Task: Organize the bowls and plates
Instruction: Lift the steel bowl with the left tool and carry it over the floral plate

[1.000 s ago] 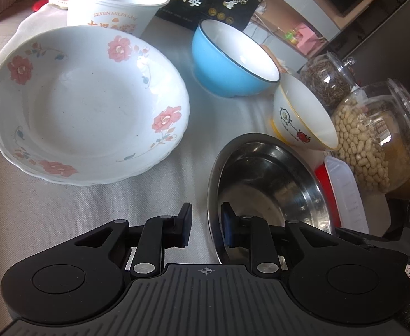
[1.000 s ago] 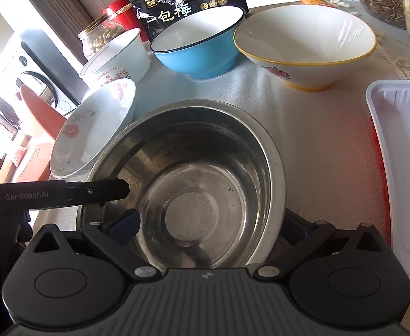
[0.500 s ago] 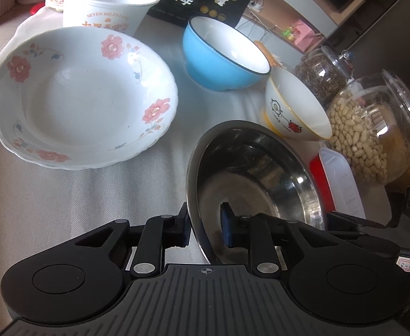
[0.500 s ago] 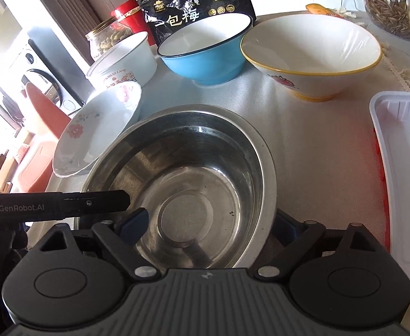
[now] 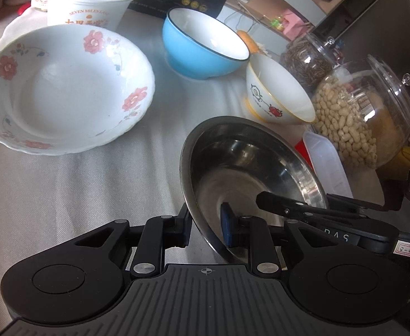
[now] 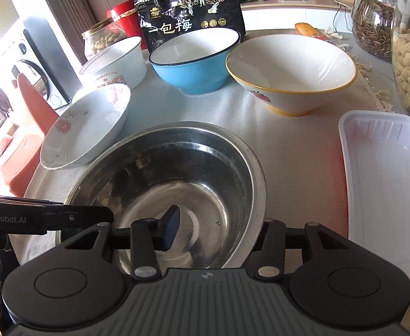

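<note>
My right gripper (image 6: 214,231) is closing on the steel bowl (image 6: 177,179) rim, which my left gripper (image 5: 205,225) already clamps (both hands share it).

Bare cloth (image 5: 65,190) between floral plate (image 5: 62,89), steel bowl (image 5: 241,165).

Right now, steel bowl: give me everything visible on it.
The steel bowl is round, shiny, empty metal with a thin rolled rim and a flat base ring. It sits near the front of the grey tablecloth, apparently tilted. The left gripper pinches its rim, one finger inside, one outside. The right gripper straddles the opposite rim, jaws closing, inner pad not clearly touching. Its far-left rim looks close to the floral plate.
</note>
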Tool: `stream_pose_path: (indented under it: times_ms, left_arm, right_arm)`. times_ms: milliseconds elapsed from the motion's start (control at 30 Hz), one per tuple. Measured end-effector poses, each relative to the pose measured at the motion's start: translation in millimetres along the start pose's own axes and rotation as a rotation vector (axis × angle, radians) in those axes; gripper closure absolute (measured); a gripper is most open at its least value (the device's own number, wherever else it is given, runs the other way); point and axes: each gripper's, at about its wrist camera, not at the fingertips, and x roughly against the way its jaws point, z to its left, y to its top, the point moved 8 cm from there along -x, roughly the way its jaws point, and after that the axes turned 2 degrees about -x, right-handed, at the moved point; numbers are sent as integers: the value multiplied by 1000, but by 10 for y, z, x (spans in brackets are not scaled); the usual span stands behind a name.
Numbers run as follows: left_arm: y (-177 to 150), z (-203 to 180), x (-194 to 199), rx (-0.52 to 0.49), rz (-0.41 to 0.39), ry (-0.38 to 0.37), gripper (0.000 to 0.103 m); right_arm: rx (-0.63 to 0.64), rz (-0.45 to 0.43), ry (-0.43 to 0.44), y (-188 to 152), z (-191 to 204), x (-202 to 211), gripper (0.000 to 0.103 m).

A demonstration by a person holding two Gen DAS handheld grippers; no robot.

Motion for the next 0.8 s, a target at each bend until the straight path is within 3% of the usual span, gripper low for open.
stream_pose_path:
  times_ms: [200,300,500,633,700,800]
  left_arm:
    - [194,95,231,10,-101,-6,79]
    - [416,305,454,40,-199,17,79]
    - [692,941,717,110,-309,186,79]
    - [795,1288,719,127,-329,308,79]
    - [816,1405,687,139,-327,336,79]
    - [808,1569,652,166,-324,320,81]
  right_arm:
    - [33,-64,-5,153,166,56,59]
    - [63,-103,16,360,373,31,59]
    - [186,-95,62,701,1099,-462,59]
    - [250,-45,77,781,1472,-886,61]
    - [279,-31,76,806,1624,-1047,61]
    - [300,-21,55,817,1718,-1189,62]
